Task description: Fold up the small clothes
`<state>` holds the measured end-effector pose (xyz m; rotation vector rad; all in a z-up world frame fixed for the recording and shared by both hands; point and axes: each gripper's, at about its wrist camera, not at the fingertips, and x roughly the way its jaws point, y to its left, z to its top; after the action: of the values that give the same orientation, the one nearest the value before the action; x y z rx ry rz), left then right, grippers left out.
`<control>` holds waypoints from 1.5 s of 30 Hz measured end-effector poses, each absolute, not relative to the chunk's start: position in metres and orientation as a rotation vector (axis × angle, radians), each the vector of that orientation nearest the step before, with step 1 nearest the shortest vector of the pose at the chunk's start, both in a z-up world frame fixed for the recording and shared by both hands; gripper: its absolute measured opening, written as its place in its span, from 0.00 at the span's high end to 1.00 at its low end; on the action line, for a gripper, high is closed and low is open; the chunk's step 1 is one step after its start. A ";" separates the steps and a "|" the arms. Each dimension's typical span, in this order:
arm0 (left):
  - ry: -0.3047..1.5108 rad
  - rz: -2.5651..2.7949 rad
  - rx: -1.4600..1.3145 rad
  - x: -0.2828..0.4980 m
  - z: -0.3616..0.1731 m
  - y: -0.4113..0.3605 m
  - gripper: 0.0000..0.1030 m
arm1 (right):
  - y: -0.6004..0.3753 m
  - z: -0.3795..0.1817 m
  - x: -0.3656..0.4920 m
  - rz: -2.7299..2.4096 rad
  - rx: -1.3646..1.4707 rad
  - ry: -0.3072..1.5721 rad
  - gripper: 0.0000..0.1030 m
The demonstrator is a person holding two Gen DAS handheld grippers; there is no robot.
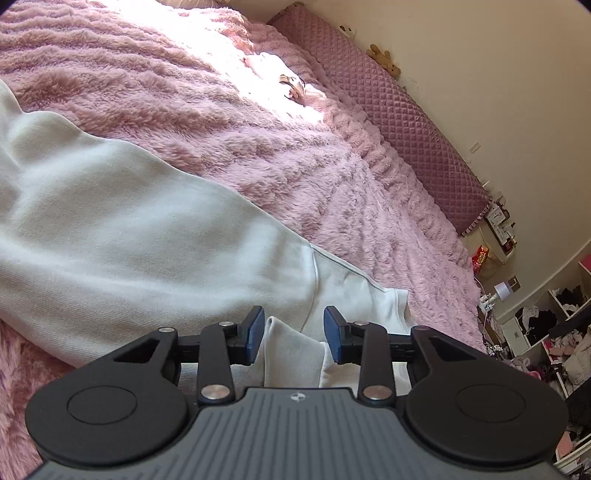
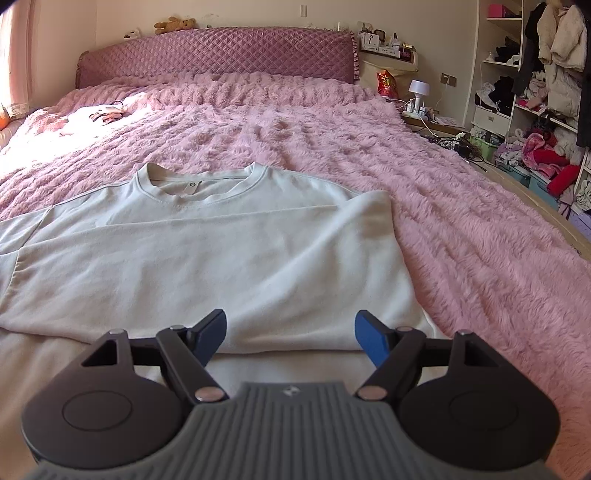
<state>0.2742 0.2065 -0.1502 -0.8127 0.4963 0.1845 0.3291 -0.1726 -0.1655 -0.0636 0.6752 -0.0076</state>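
Observation:
A white sweatshirt (image 2: 207,251) lies flat on the pink fluffy bedspread (image 2: 461,236), neckline toward the headboard. Its right sleeve is folded across the body. My right gripper (image 2: 291,332) is open and empty, just above the folded sleeve's near edge. In the left wrist view the sweatshirt (image 1: 129,221) fills the left half. My left gripper (image 1: 294,332) is open, its blue pads on either side of a raised fold of white cloth (image 1: 291,350) without pinching it.
A quilted purple headboard (image 2: 218,51) with a teddy bear (image 2: 175,24) on top stands at the far end. Small pink items (image 2: 107,112) lie on the bed's far left. A nightstand with a lamp (image 2: 418,90) and crowded shelves (image 2: 532,92) stand to the right.

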 end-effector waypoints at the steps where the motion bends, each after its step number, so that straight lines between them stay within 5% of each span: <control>1: 0.500 0.181 -0.818 0.275 -0.151 0.208 0.55 | -0.174 -0.166 0.329 -0.008 -0.060 0.678 0.30; 6: 0.547 0.137 -0.855 0.287 -0.161 0.211 0.56 | -0.178 -0.168 0.329 -0.019 -0.020 0.699 0.30; 9: 0.533 0.072 -0.821 0.293 -0.157 0.204 1.00 | -0.178 -0.168 0.328 -0.021 -0.020 0.701 0.30; 15: 0.393 0.068 -0.711 0.279 -0.132 0.191 1.00 | -0.178 -0.168 0.328 -0.030 -0.038 0.697 0.29; 26: 0.557 0.227 -0.742 0.285 -0.169 0.211 1.00 | -0.195 -0.163 0.332 -0.129 -0.005 0.664 0.27; 29: 0.518 0.179 -0.820 0.267 -0.154 0.223 0.95 | -0.196 -0.154 0.332 -0.124 0.040 0.670 0.26; 31: 0.508 0.153 -0.829 0.250 -0.140 0.235 0.61 | -0.186 -0.145 0.327 -0.097 0.035 0.652 0.26; 34: 0.473 0.171 -0.814 0.212 -0.118 0.260 0.35 | -0.155 -0.128 0.317 0.002 0.021 0.624 0.26; 45: 0.334 0.533 -0.954 0.067 -0.111 0.387 0.33 | 0.009 -0.104 0.283 0.334 -0.038 0.619 0.26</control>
<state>0.0668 0.3874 -0.1108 -0.9544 0.3336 0.5330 0.2828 0.0086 -0.1039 -0.0383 0.6190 0.3335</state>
